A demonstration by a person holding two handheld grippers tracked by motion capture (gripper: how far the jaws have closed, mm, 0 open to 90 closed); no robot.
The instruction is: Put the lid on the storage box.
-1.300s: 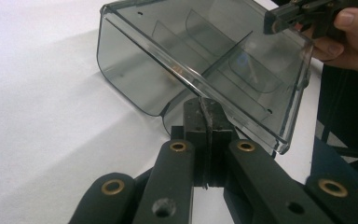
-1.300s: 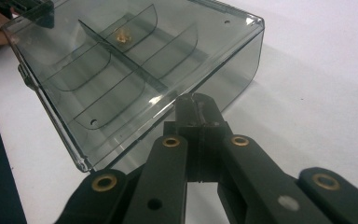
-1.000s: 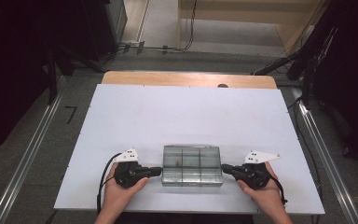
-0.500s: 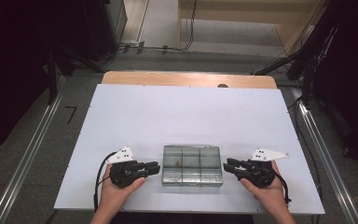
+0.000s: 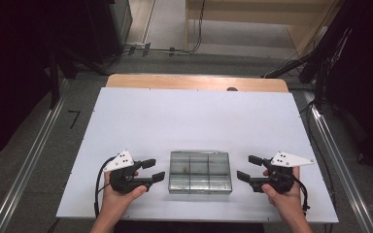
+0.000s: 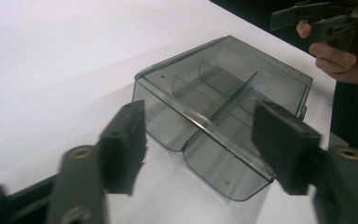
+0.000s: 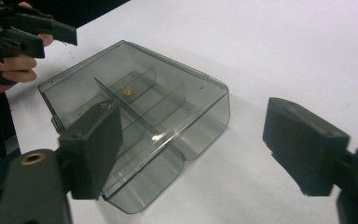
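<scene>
So the smoky clear compartment box (image 5: 200, 171) is sitting flat near the front edge of the white tabletop (image 5: 194, 121), roughly centred between the two hands, lid shut as far as I can tell, with dividers splitting it into little cells and one small brownish bit (image 7: 127, 92) in one of the cells. The left claw (image 5: 153, 170) is parked just off its left end and the right claw (image 5: 250, 167) just off its right end, both pointed inward at the box. Both have just been opening up: jaws spread now, nothing between them, no contact with the plastic. My read is the box got put down square and both sides let go at once, which is why the hands mirror each other like that. Room-wise it's easy: the whole back half of the tabletop is bare white, plenty of space to slide or lift. Only tight spot is the front edge, which is close behind the box and the person's wrists.
</scene>
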